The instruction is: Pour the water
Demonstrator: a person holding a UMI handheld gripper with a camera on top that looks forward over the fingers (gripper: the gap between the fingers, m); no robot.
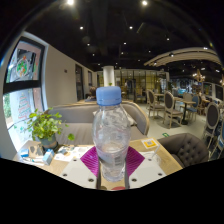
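A clear plastic water bottle (pixel 110 135) with a light blue cap (pixel 108 95) stands upright between my fingers, lifted well above the table. My gripper (pixel 112 166) is shut on the bottle's lower body, with the magenta pads (pixel 89 160) pressing on both sides. Water fills most of the bottle. No cup or glass shows in the gripper view.
Below and beyond lies a pale table (pixel 70 160) with a potted green plant (pixel 45 126) at the left, a small yellow item (pixel 149 144) at the right and some papers. A grey curved sofa (pixel 85 115) and a dark tufted chair (pixel 185 150) stand behind, with café seating farther back.
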